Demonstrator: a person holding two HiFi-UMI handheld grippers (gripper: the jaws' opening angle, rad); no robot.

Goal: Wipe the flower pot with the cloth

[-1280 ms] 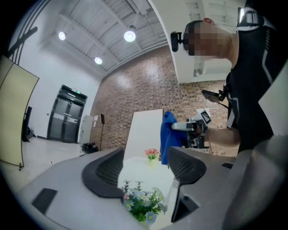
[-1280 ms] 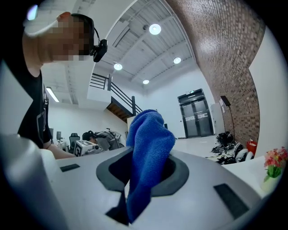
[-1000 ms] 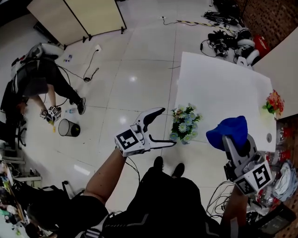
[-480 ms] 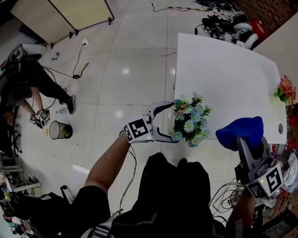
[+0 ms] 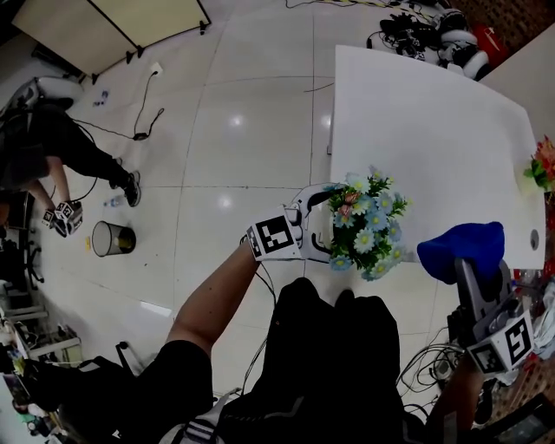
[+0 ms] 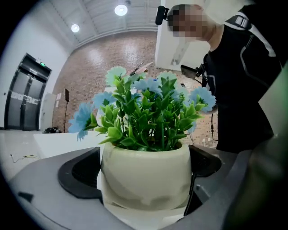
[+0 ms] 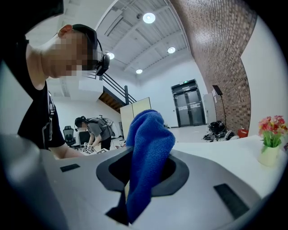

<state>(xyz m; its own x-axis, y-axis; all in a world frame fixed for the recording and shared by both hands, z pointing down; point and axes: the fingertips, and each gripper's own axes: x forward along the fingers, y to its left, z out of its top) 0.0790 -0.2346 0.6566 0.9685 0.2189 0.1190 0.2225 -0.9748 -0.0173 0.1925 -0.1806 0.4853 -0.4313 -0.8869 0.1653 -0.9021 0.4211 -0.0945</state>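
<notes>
Hugging table (image 5: 434, 113) corner, flower pot (image 6: 146, 179), cloth (image 5: 464, 249) aloft

The white table (image 5: 434, 130) stood before me on a pale tiled floor (image 5: 251, 130). Near its right edge sat a small pot of red and pink flowers (image 7: 272, 134). A heap of dark gear and cables (image 5: 425, 35) lay on the floor past the table's far end. Off to my left, a round waste bin (image 5: 111, 238) stood close to another person (image 5: 52, 143), who was bending over, with a light wooden panel (image 5: 130, 22) beyond. A brick wall (image 7: 216, 54) rose beside dark double doors (image 7: 189, 103).
</notes>
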